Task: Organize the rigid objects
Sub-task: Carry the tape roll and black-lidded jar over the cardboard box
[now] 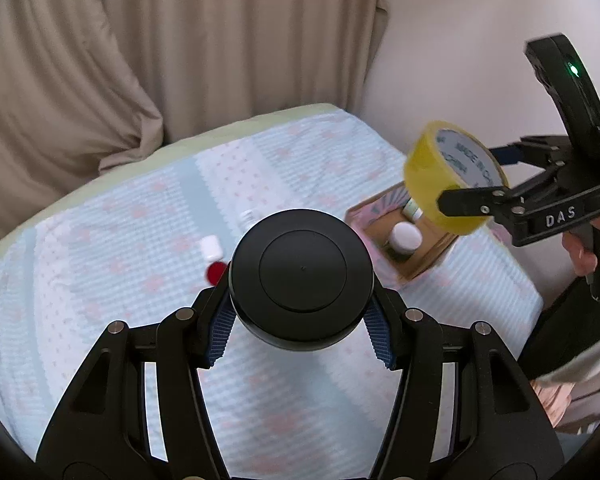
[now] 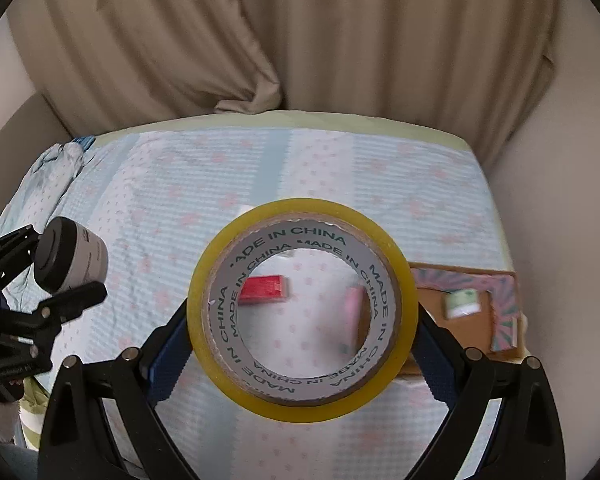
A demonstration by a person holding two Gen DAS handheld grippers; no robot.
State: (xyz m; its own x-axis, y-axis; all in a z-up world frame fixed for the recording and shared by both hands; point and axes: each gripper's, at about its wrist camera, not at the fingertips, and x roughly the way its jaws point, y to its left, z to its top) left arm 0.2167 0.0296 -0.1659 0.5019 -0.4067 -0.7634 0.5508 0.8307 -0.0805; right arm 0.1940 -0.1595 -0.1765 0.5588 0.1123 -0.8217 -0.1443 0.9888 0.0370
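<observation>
My left gripper (image 1: 300, 300) is shut on a jar with a black lid (image 1: 302, 268) and holds it above the bed; the jar also shows in the right wrist view (image 2: 70, 258), with a white body. My right gripper (image 2: 302, 344) is shut on a roll of yellow tape (image 2: 300, 304), held in the air. In the left wrist view the tape (image 1: 440, 184) hangs over an open cardboard box (image 1: 420, 256) at the bed's right edge. The box holds a white-capped jar (image 1: 405, 236) and a small green-labelled bottle (image 2: 462, 302).
A red block (image 2: 262, 288) and a pink item (image 2: 354, 306) lie on the bedspread (image 2: 340, 168), seen through the tape roll. A white case (image 1: 210, 247) and a red piece (image 1: 216, 271) lie left of my jar. Beige curtains (image 2: 300, 40) hang behind the bed.
</observation>
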